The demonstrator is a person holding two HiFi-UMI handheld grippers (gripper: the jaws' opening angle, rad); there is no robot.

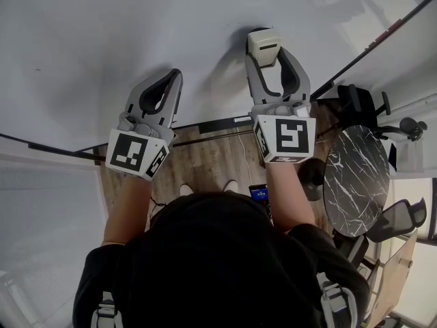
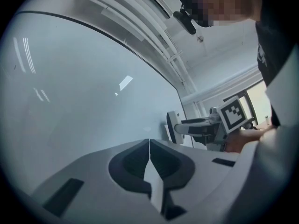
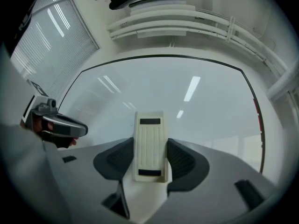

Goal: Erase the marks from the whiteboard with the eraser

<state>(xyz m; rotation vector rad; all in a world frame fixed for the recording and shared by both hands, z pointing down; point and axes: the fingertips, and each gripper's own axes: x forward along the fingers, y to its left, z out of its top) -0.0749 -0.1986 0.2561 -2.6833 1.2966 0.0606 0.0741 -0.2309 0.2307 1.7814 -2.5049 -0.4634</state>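
Right gripper point(image 1: 272, 52) clamps the ribbed cream eraser point(image 3: 149, 143) at the glossy whiteboard point(image 1: 102, 39) (left gripper point(image 2: 149, 148) closed, empty)

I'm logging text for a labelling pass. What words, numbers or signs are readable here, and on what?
No readable text anywhere.
The left gripper and right gripper carry square marker patterns, no letters.
The whiteboard: no legible writing.
The eraser: no print.
The small blue screen: too small to read.
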